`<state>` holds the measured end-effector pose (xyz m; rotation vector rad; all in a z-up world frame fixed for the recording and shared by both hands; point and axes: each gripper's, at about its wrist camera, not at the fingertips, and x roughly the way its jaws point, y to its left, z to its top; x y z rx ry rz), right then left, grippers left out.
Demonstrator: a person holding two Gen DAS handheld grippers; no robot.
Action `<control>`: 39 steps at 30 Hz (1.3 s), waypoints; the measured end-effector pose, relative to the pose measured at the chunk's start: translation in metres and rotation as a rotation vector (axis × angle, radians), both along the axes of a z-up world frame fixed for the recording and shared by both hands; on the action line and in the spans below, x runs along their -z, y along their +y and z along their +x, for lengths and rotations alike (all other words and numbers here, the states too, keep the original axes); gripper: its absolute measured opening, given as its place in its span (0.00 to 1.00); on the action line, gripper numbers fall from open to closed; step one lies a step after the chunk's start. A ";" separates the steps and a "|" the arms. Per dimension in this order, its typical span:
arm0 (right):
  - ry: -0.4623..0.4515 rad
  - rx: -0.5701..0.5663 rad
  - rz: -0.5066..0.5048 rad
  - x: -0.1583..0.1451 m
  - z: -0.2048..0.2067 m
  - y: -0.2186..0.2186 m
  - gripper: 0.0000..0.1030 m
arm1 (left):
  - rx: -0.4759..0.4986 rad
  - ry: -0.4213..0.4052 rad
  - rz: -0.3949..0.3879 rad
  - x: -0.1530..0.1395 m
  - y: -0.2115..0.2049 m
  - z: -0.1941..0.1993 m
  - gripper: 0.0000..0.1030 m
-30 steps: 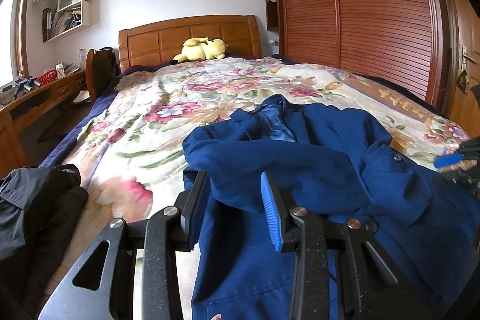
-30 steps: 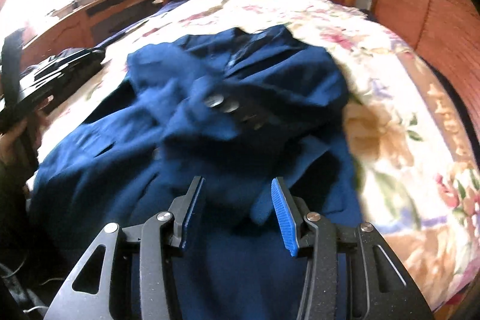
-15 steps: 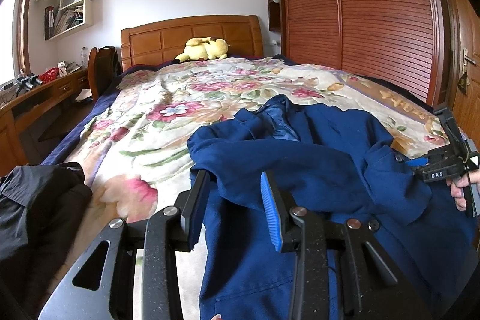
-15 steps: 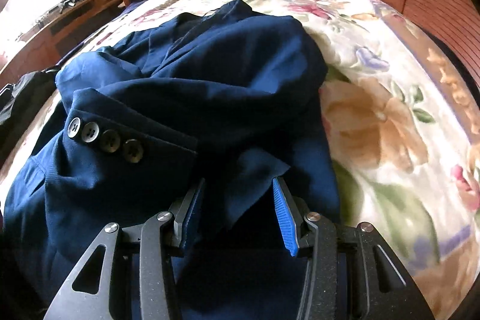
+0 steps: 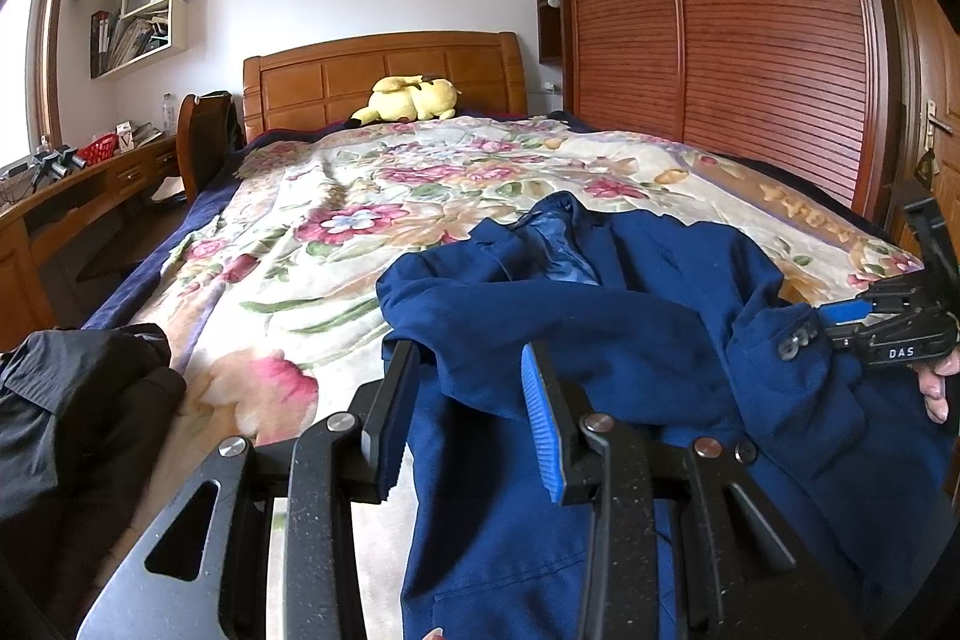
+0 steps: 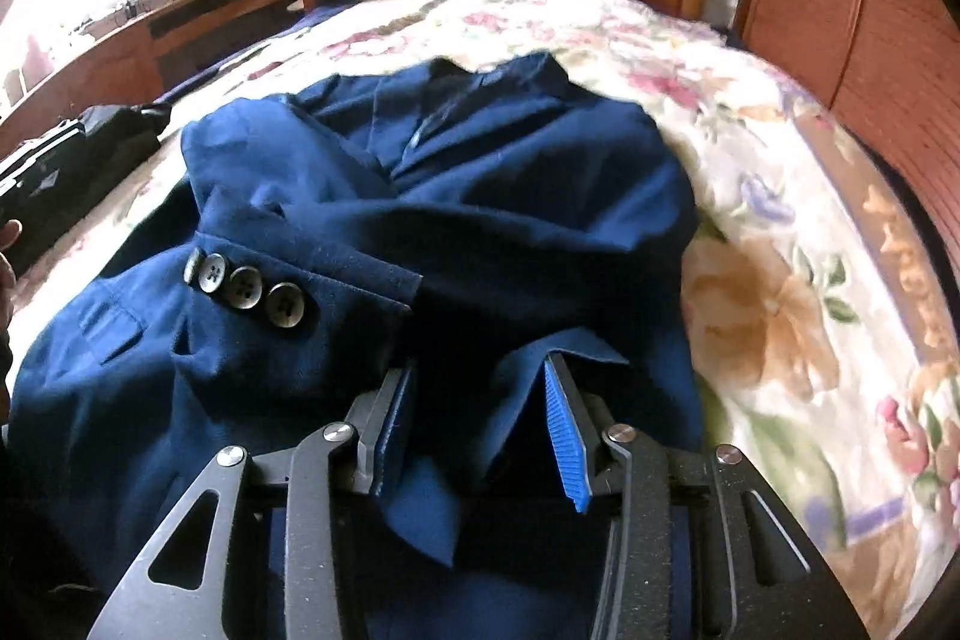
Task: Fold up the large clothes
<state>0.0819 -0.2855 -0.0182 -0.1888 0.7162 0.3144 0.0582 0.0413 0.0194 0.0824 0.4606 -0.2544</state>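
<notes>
Left wrist view showed the blue jacket [image 5: 600,328] spread over the near end of the bed [image 5: 372,196], collar toward the headboard [image 5: 384,70] and hem toward the person — a flat, roomy surface that suited laying a large garment out for folding. One sleeve lay across the chest, its cuff [image 6: 288,298] resting on the front panel, which read as a fold under way rather than a finished one.

The left gripper [image 5: 468,418] hovered at the jacket's left shoulder edge with its jaws parted; cloth lay under and between them, but the pads were not pressing on it. The right gripper [image 6: 480,430] was low over the lower right front, jaws also parted, with a flap of fabric rising into the gap — no pinch showed, so I judged it released and lining up on that edge.

The jacket looked like a dense woven suiting, matte, holding soft ridges instead of sharp creases, with a shinier lining at the neck. Three dark round buttons [image 6: 246,286] sat in a row on the cuff. The floral bedspread [image 5: 420,172] under it seemed plush and slightly rumpled. A black garment [image 5: 72,400] lay heaped at the bed's left edge, and a yellow plush toy [image 5: 414,97] rested against the wooden headboard.
</notes>
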 end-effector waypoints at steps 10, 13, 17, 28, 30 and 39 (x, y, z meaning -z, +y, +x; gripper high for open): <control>-0.017 -0.114 0.026 0.004 -0.003 0.039 0.43 | -0.012 -0.003 -0.008 -0.003 0.007 -0.002 0.35; -0.017 -0.180 0.046 0.001 -0.010 0.054 0.43 | -0.016 -0.001 -0.012 -0.004 0.009 -0.002 0.35; 0.036 -0.264 0.032 0.012 -0.017 0.074 0.43 | -0.016 -0.002 -0.014 -0.004 0.009 -0.002 0.35; 0.052 -0.317 0.027 0.017 -0.019 0.079 0.43 | -0.012 0.005 -0.006 -0.003 0.007 0.000 0.35; 0.030 -0.278 0.020 0.009 -0.012 0.067 0.43 | -0.011 0.008 -0.006 -0.002 0.006 0.001 0.35; 0.064 -0.326 -0.014 0.011 0.020 0.103 0.43 | -0.018 0.007 -0.002 -0.002 0.008 0.000 0.35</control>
